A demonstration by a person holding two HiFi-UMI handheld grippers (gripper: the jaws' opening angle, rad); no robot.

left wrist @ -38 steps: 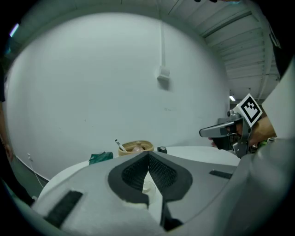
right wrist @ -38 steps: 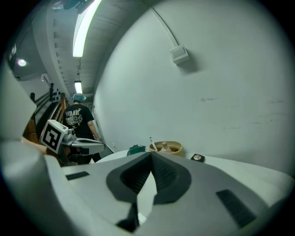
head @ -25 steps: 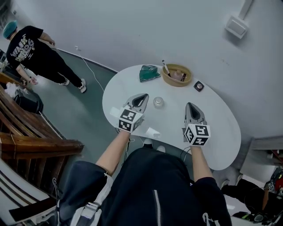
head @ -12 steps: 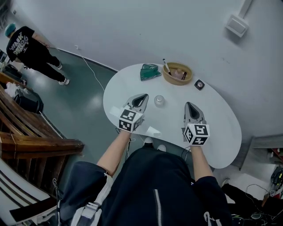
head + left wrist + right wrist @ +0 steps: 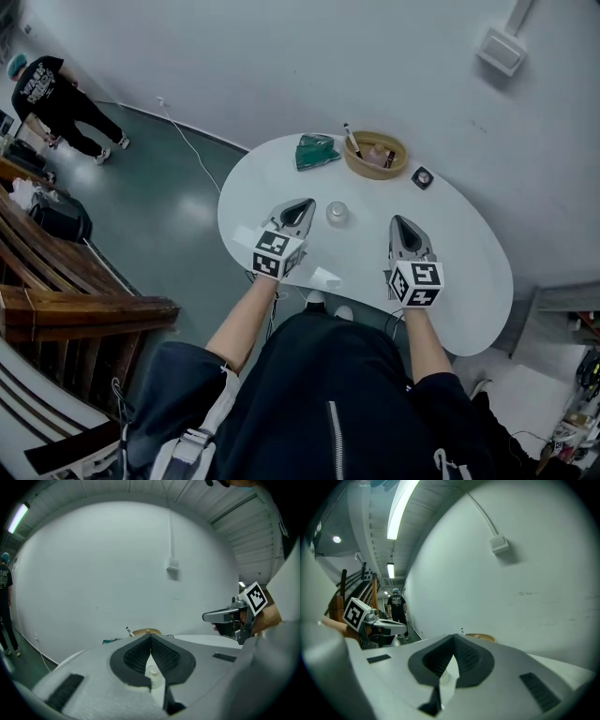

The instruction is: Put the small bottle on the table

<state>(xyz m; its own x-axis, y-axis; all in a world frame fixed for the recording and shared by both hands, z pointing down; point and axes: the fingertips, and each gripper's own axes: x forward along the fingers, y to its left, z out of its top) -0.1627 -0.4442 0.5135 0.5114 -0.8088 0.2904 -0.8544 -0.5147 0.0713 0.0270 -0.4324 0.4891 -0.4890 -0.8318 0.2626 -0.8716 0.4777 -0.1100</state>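
Two grippers hang low over the near side of the white oval surface [image 5: 461, 253], one in each of the person's hands. The left gripper [image 5: 300, 208] has its jaws clenched tip to tip with nothing caught in them, and the right gripper [image 5: 402, 225] looks the same: pads pressed together, empty.

Between them, just ahead of their tips and touching neither, the small bottle [image 5: 337, 215] stands upright on the surface. In the left gripper view it peeps through the gap under the closed pads, clear-bodied with a pale cap [image 5: 152, 671]. As far as I can judge, it already sits where the task wants it.

It looks light and squat, so steady on its base. Its smooth round wall is probably slippery, and I cannot tell glass from plastic. I would take it across the body just under the cap, with a gentle squeeze.

Farther back lie a green cloth [image 5: 315, 151], a shallow basket [image 5: 362, 170] with a pen [image 5: 349, 139] propped in it, and a small dark object [image 5: 422, 178]. Off across the floor stands a person in a black shirt [image 5: 49, 84].
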